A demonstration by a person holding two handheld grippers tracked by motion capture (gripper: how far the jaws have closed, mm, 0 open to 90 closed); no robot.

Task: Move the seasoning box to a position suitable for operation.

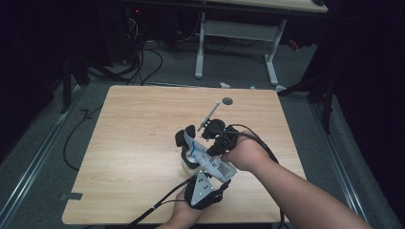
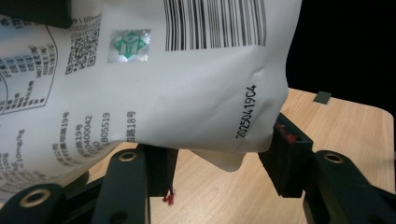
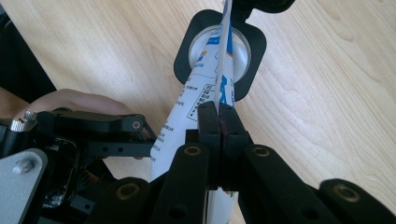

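A white printed pouch [image 1: 206, 160] with a barcode [image 2: 215, 23] is held over the table by both grippers. My left gripper [image 1: 213, 170] grips its lower, bulging end [image 2: 187, 93], one black pad on each side. My right gripper [image 1: 208, 150] is shut on the pouch's thin edge seam [image 3: 218, 88], its jaws pressed together. The pouch's far end points into a white round cup [image 3: 243, 46] ringed by a black rounded frame [image 3: 257, 46]. In the high view the cup [image 1: 189, 164] stands on the table just left of both grippers.
The wooden table [image 1: 133, 143] has bare room on its left half and along the far edge. A thin light rod [image 1: 211, 113] and a dark round spot [image 1: 227, 101] are beyond the grippers. Cables trail off the near edge. A desk frame [image 1: 272, 57] stands on the floor behind.
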